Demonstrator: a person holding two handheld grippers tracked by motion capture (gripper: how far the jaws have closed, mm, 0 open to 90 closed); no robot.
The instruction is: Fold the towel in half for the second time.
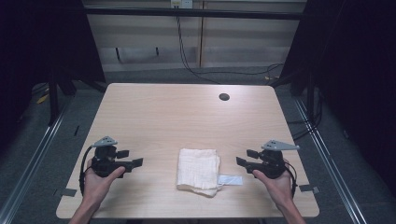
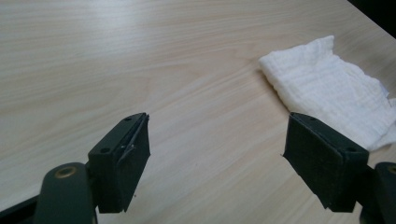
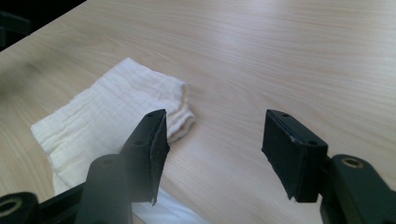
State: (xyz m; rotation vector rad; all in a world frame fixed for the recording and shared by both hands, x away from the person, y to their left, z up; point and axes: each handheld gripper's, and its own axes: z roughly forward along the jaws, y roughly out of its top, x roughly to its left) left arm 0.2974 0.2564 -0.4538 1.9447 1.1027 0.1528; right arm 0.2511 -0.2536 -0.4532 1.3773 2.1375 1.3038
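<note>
A cream folded cloth (image 1: 198, 171) lies flat near the table's front edge, with a small white tag (image 1: 230, 180) sticking out at its right side. My left gripper (image 1: 130, 158) rests to the left of the cloth, open and empty, jaws pointing toward it. My right gripper (image 1: 247, 157) sits to the right of the cloth, also open and empty. In the left gripper view the cloth (image 2: 327, 88) lies ahead to the right of my left gripper (image 2: 217, 161). In the right gripper view the cloth (image 3: 107, 116) lies ahead on the left, partly behind the left jaw of my right gripper (image 3: 212, 149).
The light wood table (image 1: 187, 112) has a round cable hole (image 1: 224, 97) near its far right. Dark curtains flank both sides, and cables run on the floor behind. Metal rails run along the floor on either side of the table.
</note>
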